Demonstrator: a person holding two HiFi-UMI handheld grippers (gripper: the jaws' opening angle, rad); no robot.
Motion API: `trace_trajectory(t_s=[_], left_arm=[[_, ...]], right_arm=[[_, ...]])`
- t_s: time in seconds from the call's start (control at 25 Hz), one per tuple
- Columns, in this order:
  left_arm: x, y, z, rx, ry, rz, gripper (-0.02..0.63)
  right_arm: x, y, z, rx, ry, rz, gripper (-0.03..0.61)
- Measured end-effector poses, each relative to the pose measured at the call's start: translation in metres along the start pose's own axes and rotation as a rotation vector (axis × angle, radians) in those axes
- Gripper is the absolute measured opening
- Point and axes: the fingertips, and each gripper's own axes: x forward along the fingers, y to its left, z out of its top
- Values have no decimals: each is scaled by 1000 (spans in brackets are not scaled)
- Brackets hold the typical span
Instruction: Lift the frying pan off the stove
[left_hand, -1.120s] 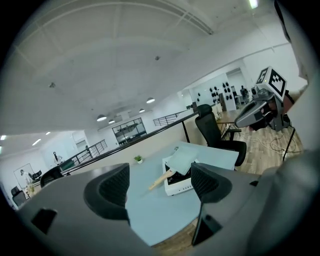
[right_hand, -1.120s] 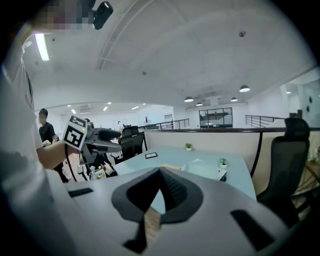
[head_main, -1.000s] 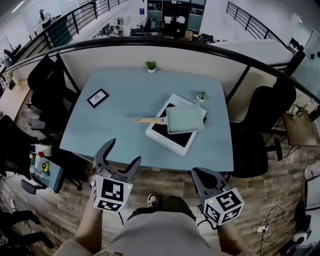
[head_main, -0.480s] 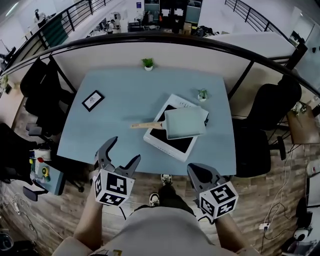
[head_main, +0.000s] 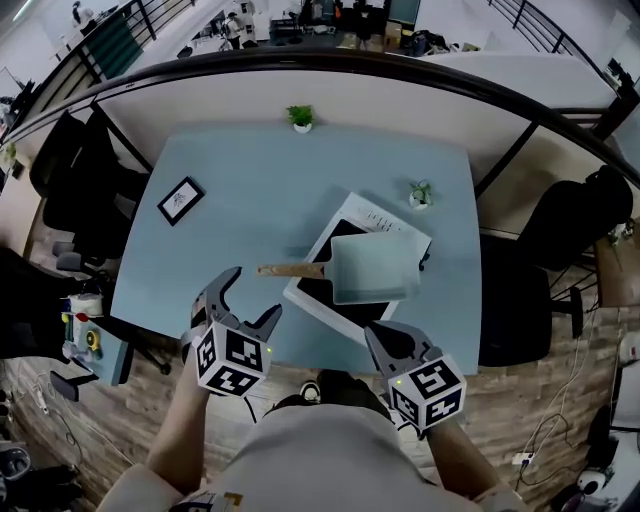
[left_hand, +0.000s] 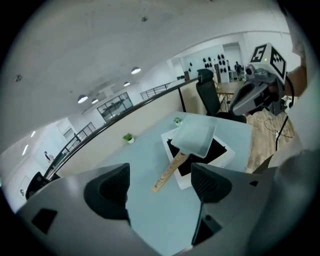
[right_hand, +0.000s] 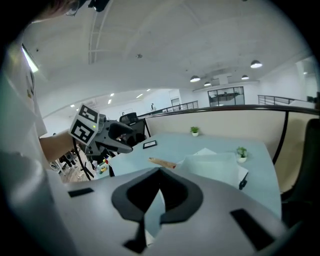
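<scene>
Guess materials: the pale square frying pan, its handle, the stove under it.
The pale grey-green square frying pan: probably coated metal, matte, no glare. The light brown handle: looks like wood, grain streaks show. The flat white stove: likely plastic casing, black glass-like top; unconfirmed.

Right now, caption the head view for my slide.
Open left gripper and shut right gripper poised before frying pan on stove.
</scene>
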Motion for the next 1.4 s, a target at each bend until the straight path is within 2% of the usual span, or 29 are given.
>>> trace_trajectory(t_s=[0.32,0.48,0.64,0.84,1.2,1.4], left_arm=[[77,-3,-25,71,193,-93,371],[100,-5,-33,87,235,-130,371],[123,-8,-38,152,252,-166,371],[147,-12,-53,233,344,-207,371],[179,-30,-64,288,324,-368,371],[187,-42,-70,380,301,-478,370]], right_arm=[[44,-42,-5,37,73,62,3],[63,-56,-4,37,94,97,3],[79,-65,-4,24,111,126,3],[92,-66,-10,40,127,149,3],[107,-68,-20,58,111,121,3],[110,-66,-23,70,101,100,3]])
